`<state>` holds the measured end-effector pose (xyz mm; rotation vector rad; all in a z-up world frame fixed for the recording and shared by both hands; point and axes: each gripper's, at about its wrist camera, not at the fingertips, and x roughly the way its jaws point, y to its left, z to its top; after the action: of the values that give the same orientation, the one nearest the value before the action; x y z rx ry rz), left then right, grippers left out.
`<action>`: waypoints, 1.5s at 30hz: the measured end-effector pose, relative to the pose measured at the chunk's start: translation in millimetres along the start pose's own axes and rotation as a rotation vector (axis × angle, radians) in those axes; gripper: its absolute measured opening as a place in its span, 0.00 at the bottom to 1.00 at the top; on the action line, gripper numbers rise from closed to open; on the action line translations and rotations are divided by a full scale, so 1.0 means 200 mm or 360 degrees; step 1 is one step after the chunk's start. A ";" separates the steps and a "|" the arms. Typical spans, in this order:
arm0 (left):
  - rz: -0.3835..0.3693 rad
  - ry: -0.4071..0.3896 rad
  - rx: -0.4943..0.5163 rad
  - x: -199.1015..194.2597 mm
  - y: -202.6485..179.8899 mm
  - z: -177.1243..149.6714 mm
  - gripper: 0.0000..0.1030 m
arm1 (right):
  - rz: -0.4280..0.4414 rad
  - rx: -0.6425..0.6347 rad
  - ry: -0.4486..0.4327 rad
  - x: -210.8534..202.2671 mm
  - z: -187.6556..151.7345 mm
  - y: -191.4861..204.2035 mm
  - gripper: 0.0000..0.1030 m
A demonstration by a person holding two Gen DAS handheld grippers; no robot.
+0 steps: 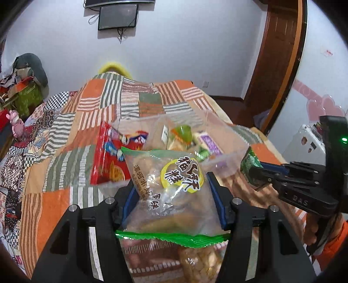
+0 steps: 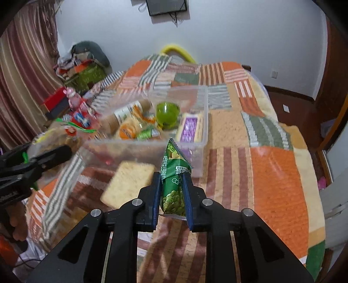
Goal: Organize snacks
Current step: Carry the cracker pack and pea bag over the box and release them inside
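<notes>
Patchwork quilt [image 2: 271, 174] on bed, white wall [image 1: 174, 48], possibly a wall monitor [image 1: 118, 17]

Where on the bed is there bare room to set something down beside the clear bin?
The patchwork quilt lies bare right of the clear bin, out to the bed's edge, and behind the bin. Crowded: inside the bin, the near-left side with the cracker pack, and the red snack bag leaning against the bin's left wall.

One clear bin [image 2: 202, 130] holds about six snacks, two more packets sit in two grippers, and one cracker pack [image 2: 128, 185] and one red bag [image 1: 108, 161] lie outside.
</notes>
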<state>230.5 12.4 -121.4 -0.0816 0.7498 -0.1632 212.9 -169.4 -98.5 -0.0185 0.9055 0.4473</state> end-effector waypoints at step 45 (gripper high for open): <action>-0.0046 -0.0029 -0.0029 0.06 -0.02 0.11 0.57 | -0.0140 -0.0100 0.0132 0.12 -0.06 -0.01 0.40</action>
<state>253.6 6.6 -112.8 -0.1111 0.7321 -0.1829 216.8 -164.5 -124.3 -0.1350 0.9677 0.3951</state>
